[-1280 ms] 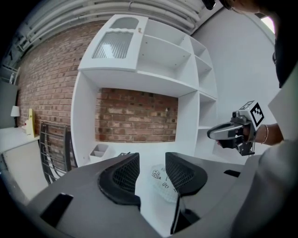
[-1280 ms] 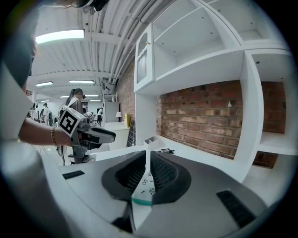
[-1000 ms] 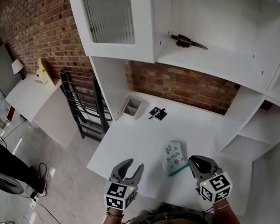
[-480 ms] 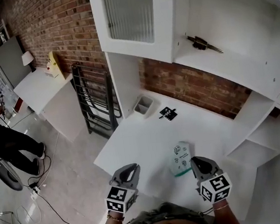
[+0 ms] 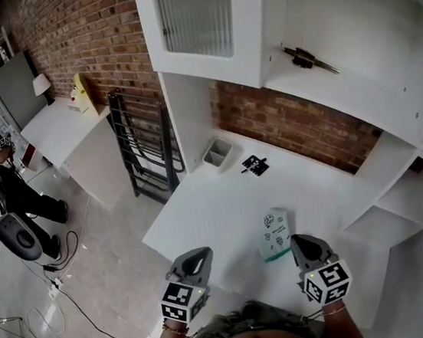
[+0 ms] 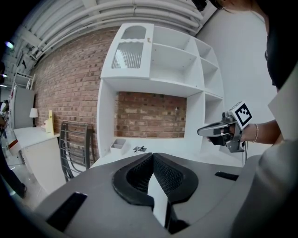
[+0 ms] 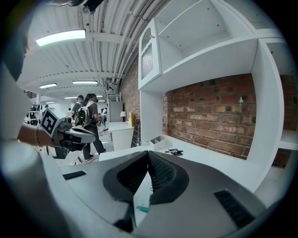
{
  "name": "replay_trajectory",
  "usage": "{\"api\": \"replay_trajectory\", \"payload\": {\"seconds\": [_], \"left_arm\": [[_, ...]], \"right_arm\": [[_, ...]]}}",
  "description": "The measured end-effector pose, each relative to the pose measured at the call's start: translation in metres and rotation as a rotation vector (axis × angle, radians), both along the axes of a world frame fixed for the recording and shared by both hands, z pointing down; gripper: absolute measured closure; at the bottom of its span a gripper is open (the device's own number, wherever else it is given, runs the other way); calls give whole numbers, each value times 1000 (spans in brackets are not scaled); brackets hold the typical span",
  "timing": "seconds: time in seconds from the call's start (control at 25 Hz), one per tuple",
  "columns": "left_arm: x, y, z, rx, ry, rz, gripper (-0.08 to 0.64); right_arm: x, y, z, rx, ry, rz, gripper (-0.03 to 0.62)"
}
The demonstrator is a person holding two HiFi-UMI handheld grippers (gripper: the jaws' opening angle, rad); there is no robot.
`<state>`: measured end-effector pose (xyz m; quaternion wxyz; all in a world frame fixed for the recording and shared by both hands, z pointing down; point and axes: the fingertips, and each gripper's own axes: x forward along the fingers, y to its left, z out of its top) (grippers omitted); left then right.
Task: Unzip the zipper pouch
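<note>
Now both tools are closed on nothing; the zipper pouch lies unheld on the table.

Your left gripper [image 5: 194,256] stood with its jaws apart a second ago and has just been closing; its own view shows the ribbed pads met with nothing between them, and it hangs over the near edge of the white table [image 5: 208,203], well apart from the pouch; the zipper pouch [image 5: 274,233], white with green print and a teal near end, lies flat where it lay before, nearer your right side; your right gripper [image 5: 302,241] has just pressed its last bit shut, empty too, its tip just beside the pouch's near end; whether the zip is open or shut is too small to tell, so these empty closed jaws fit a pause ahead of a grab as well as a release after the slider has run.
</note>
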<state>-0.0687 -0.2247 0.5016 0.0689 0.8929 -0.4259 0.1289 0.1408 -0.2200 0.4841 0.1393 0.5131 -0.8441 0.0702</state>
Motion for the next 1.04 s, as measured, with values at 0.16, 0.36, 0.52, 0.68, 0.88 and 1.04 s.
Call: {"api": "replay_trajectory", "payload": {"seconds": [0.16, 0.36, 0.52, 0.68, 0.88, 1.04], "left_arm": [[4, 4, 2, -3, 3, 3, 557], [9, 5, 3, -1, 4, 11, 557], [7, 5, 6, -16, 10, -2, 557], [8, 2, 8, -28, 28, -16, 557], [8, -4, 6, -35, 58, -20, 557], [6, -8, 7, -30, 28, -16, 557]], "right_arm": [[1, 4, 2, -4, 10, -8, 592], [1, 4, 0, 10, 4, -17, 592], [-2, 3, 1, 8, 7, -24, 592], [-2, 0, 5, -3, 18, -32, 591], [-4, -5, 6, -3, 25, -34, 591], [-5, -9, 7, -8, 31, -33, 591]]}}
